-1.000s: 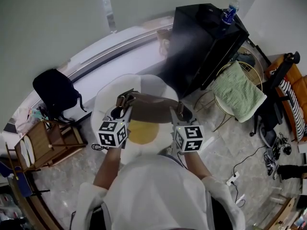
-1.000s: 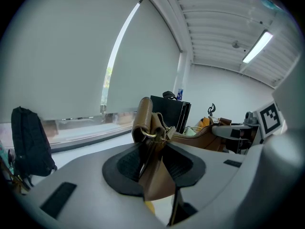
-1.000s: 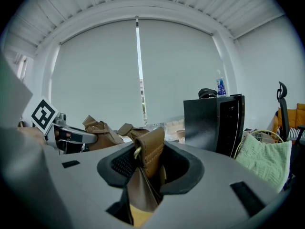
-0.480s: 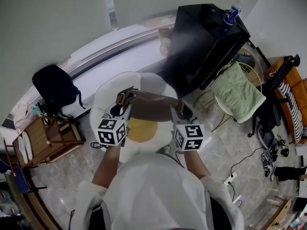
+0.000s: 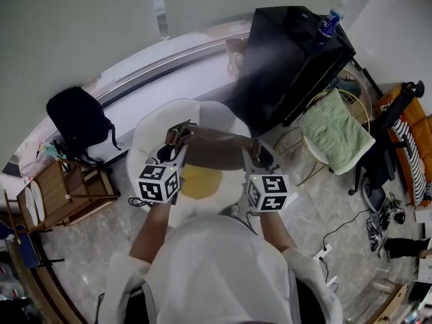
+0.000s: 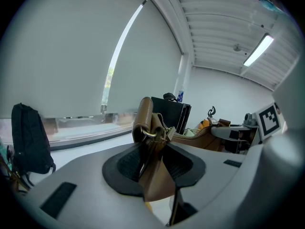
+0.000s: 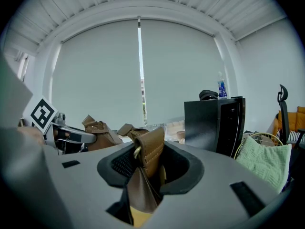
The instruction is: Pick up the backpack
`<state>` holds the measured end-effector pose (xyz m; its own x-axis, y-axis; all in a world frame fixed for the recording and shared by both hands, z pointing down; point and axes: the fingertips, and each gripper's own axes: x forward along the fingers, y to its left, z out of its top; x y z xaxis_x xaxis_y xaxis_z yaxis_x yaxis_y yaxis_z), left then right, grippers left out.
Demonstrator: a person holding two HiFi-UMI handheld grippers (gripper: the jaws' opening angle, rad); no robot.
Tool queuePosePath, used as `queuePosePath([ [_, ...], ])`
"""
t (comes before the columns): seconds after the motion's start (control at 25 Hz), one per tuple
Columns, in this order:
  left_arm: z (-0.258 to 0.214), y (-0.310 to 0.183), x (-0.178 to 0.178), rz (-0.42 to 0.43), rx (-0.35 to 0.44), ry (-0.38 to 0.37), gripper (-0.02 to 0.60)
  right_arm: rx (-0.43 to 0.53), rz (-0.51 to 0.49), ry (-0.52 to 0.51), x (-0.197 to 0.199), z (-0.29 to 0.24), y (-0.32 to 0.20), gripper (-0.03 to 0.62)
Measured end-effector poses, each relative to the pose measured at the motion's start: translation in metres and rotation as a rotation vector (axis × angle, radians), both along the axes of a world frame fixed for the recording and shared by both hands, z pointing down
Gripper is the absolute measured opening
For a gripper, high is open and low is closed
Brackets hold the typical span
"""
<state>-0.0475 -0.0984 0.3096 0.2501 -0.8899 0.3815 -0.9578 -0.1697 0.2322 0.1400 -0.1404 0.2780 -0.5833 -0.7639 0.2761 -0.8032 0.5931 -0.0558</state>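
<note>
A brown leather bag (image 5: 216, 147) hangs stretched between my two grippers, above a white egg-shaped cushion (image 5: 152, 133) with a yellow middle. My left gripper (image 5: 174, 142) is shut on the bag's left end; in the left gripper view a strap tab with a metal ring (image 6: 148, 133) sticks up from between the pads of that gripper (image 6: 152, 163). My right gripper (image 5: 255, 151) is shut on the bag's right end, and in the right gripper view a stitched strap loop (image 7: 151, 149) is pinched in that gripper (image 7: 147, 168). A black backpack (image 5: 77, 120) stands on the floor at the left by the window, also in the left gripper view (image 6: 28, 137).
A black cabinet (image 5: 293, 59) with a blue bottle (image 5: 329, 22) on top stands behind on the right. A wire chair with a green towel (image 5: 334, 130) is beside it. A wooden rack (image 5: 64, 194) is at the left, an office chair (image 5: 391, 133) and floor cables (image 5: 337, 238) at the right.
</note>
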Motion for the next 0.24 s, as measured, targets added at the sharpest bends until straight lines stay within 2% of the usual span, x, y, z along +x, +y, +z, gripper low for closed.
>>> queuePosePath([
  [0.24,-0.0009,0.0013,0.0004,0.002,-0.002,-0.005,0.14,-0.01,0.001,-0.001,0.0009,0.0018,0.0028,0.158],
])
